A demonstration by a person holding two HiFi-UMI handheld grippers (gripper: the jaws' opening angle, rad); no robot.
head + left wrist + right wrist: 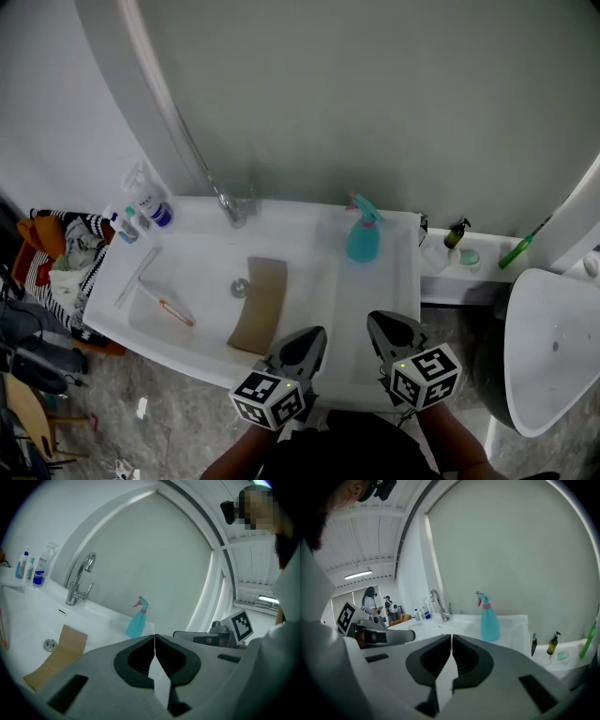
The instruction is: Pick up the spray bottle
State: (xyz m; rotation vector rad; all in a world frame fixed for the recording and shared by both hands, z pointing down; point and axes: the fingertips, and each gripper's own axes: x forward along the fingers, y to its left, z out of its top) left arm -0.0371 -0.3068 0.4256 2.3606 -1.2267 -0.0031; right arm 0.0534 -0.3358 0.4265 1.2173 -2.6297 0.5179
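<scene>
Spray bottle (363,236) upright at back edge of sink (375,305), upper right; bare deck in front. Left gripper (309,342), right gripper (382,326) lower centre, both closed, empty.

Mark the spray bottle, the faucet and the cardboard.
spray bottle (363,242), head view, on its teal body
faucet (229,203), head view, on its spout
cardboard (260,305), head view, on its middle
</scene>
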